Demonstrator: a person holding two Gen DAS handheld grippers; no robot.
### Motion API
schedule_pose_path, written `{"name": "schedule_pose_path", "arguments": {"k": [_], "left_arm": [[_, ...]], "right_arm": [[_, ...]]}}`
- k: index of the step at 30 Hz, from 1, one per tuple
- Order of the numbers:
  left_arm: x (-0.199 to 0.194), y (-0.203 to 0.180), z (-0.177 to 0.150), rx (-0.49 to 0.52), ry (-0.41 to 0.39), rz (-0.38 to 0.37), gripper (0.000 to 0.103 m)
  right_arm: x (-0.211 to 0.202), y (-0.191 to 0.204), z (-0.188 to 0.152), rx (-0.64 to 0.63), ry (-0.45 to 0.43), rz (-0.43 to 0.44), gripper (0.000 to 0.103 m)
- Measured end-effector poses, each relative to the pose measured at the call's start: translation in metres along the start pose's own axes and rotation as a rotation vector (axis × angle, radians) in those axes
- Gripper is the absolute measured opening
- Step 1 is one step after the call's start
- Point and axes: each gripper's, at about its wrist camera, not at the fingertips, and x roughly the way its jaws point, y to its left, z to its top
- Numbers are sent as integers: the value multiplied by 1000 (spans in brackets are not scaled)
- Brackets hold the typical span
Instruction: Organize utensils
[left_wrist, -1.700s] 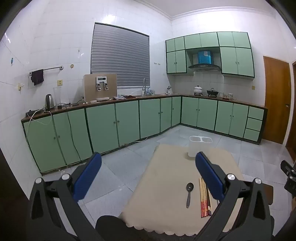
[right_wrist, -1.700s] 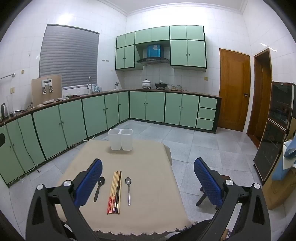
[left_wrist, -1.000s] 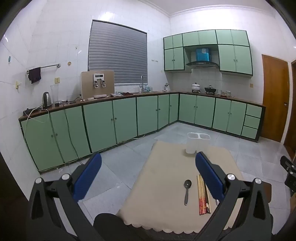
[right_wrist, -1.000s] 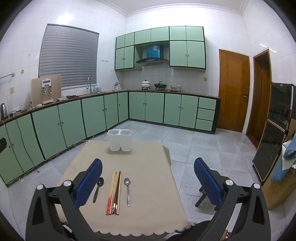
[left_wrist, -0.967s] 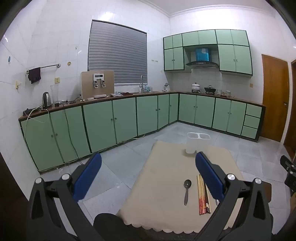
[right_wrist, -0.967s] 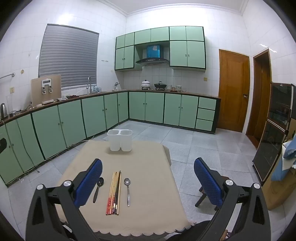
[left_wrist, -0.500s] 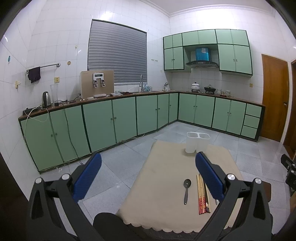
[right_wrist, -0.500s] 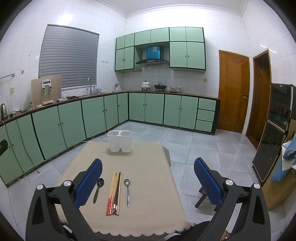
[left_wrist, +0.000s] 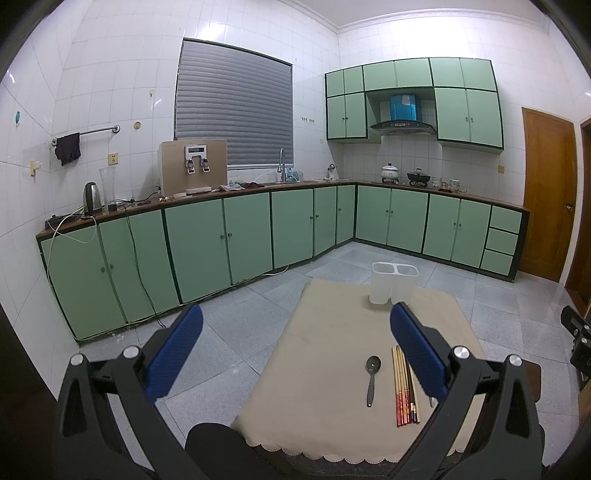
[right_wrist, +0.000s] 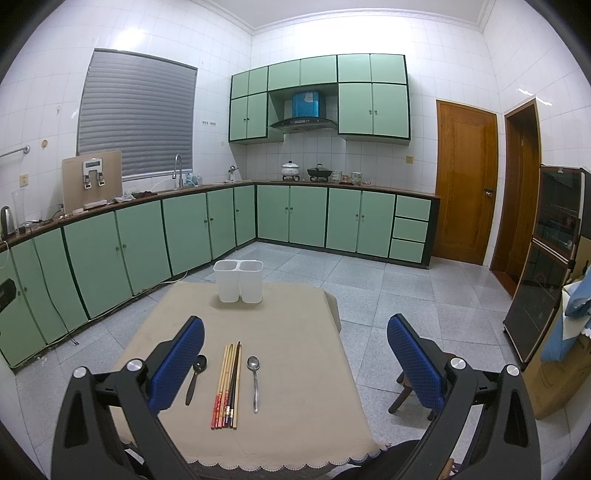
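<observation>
A small table with a beige cloth (right_wrist: 288, 332) holds the utensils. A white two-compartment holder (right_wrist: 238, 280) stands at its far edge; it also shows in the left wrist view (left_wrist: 393, 287). Near the front lie a black spoon (right_wrist: 195, 376), a bundle of chopsticks (right_wrist: 228, 384) and a metal spoon (right_wrist: 254, 380). The left wrist view shows the black spoon (left_wrist: 371, 373) and chopsticks (left_wrist: 403, 387). My left gripper (left_wrist: 295, 350) is open and empty, held left of the table. My right gripper (right_wrist: 295, 358) is open and empty above the table's front.
Green cabinets (right_wrist: 184, 229) run along the left and back walls. A wooden door (right_wrist: 465, 184) and a dark glass cabinet (right_wrist: 546, 288) stand at the right. A stool (right_wrist: 406, 387) sits by the table's right side. Grey tiled floor surrounds the table.
Both grippers have risen and tilted slightly, so the table sits a little lower in view. The utensils have not moved. Both grippers stay open.
</observation>
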Motion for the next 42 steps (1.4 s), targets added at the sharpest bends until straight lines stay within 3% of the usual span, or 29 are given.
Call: {"name": "schedule_pose_path", "arguments": {"k": [42], "left_arm": [[15,2,-1,9,41,0,98]], "right_arm": [[6,2,-3,3,8,-10,97]]}}
